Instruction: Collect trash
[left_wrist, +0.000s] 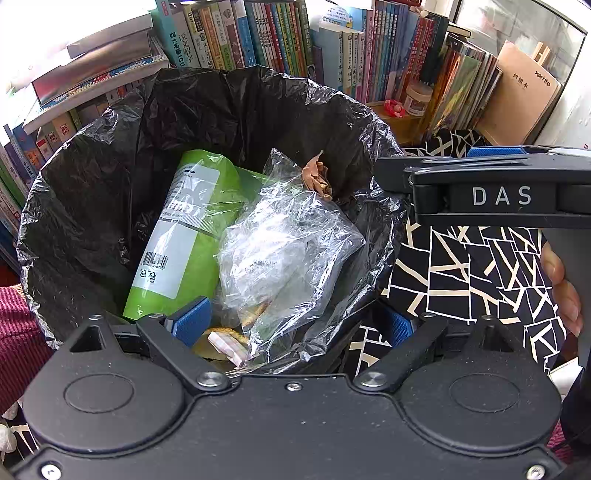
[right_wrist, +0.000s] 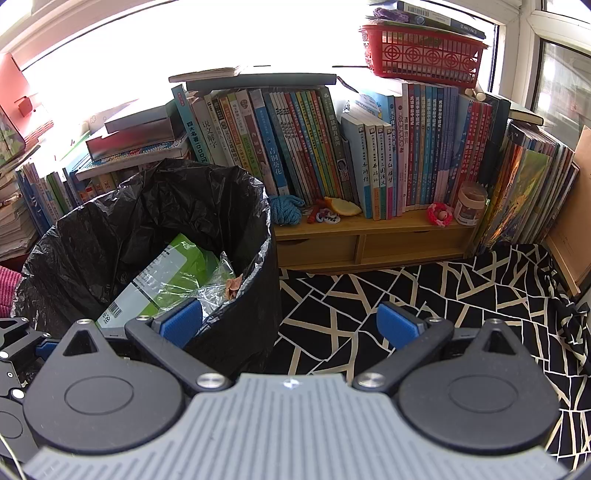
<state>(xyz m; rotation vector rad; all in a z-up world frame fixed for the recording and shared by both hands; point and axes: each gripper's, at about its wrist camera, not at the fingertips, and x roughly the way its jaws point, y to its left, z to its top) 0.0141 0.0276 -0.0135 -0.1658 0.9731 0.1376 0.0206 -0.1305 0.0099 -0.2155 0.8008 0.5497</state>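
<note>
Left wrist view: the left claw (left_wrist: 295, 325) gapes wide and empty above the bin (left_wrist: 92, 192), clear wrapper (left_wrist: 288, 240) just beyond its pads. Right claw (right_wrist: 291, 325), also wide and empty, hangs beside the bin.

Bright daylight floods through the window (right_wrist: 561, 85) behind a long row of upright books (right_wrist: 314, 147), topped by a red plastic basket (right_wrist: 421, 55). A low wooden shelf (right_wrist: 369, 240) holds them, standing on a black cloth (right_wrist: 424, 295) with cream crackle lines.
</note>
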